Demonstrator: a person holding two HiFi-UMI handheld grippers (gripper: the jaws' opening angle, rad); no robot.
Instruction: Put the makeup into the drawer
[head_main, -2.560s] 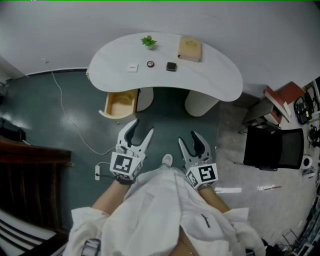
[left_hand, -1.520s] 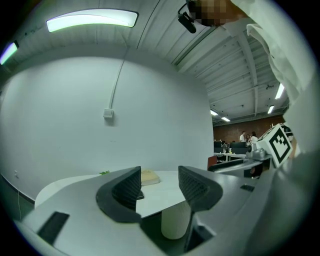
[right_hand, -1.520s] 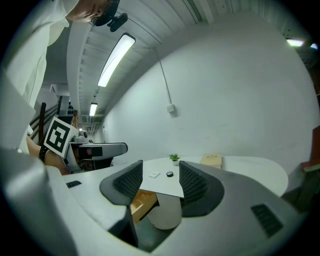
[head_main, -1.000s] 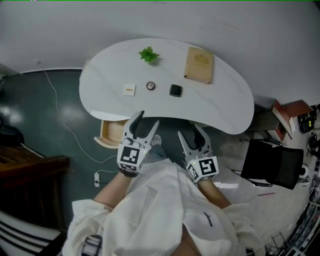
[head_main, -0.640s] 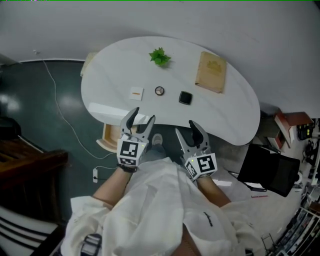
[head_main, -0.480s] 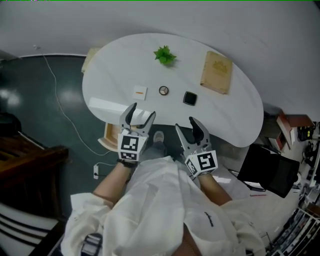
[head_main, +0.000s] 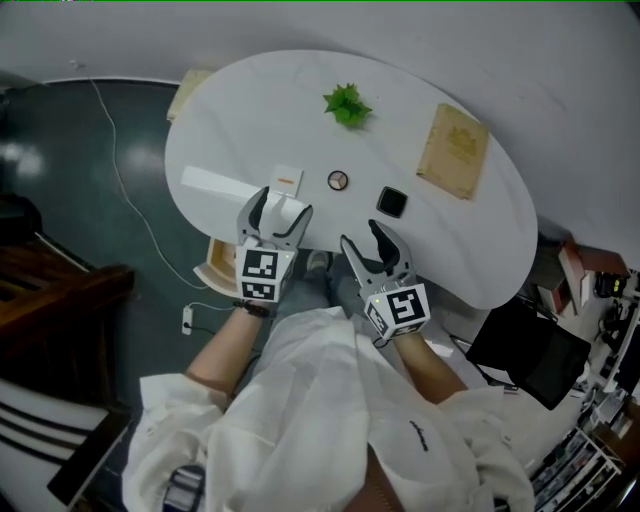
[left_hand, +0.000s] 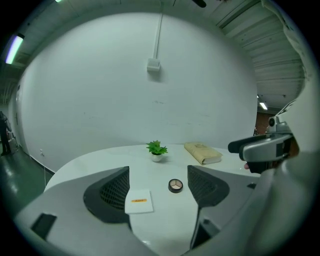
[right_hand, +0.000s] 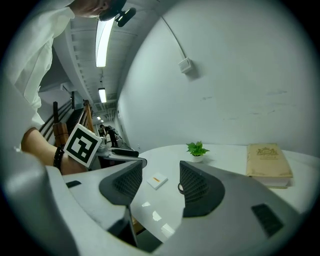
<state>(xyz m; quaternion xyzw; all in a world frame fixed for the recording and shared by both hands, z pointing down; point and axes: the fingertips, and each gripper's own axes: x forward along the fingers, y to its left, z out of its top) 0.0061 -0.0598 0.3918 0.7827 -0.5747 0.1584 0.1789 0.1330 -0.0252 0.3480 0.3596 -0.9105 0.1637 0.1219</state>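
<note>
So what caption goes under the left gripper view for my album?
Left gripper, jaws just opening and empty, faces a white card, round makeup compact, plant and book on the white table.

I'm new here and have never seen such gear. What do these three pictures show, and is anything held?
No robot: a person holds a two-jaw tool in each hand. One picture is from a head camera looking down; the other two come from cameras on the left tool and right tool. On the white table lie a white packet, a round compact, a black square case, a book and a small plant; a drawer stands open beneath. Both tools are open and empty; the left one's jaws have just been opening.
</note>
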